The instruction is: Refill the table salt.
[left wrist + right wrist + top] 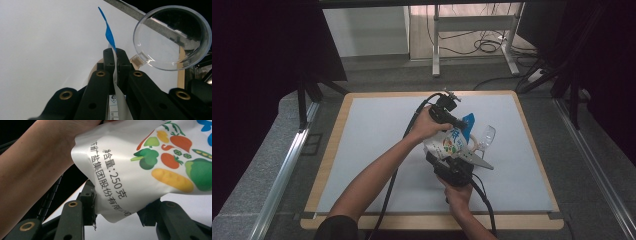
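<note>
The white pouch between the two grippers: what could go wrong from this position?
1. The left gripper pinches only the thin top edge of the pouch; it may slip or tear.
2. The right gripper spans the bulging bottom, a loose-looking hold.
3. The clear lid lies close beside; a swing could knock it.

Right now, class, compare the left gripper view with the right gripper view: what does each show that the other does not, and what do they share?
Left gripper view alone: the left tongs pinching the thin blue-tipped top edge of the bag, with a clear round lid beside them over the white mat. Right gripper view alone: the bag's printed face with vegetable pictures and "250", a forearm, and the right tongs around its lower corner. Shared: the same bag, held in black tongs.
</note>
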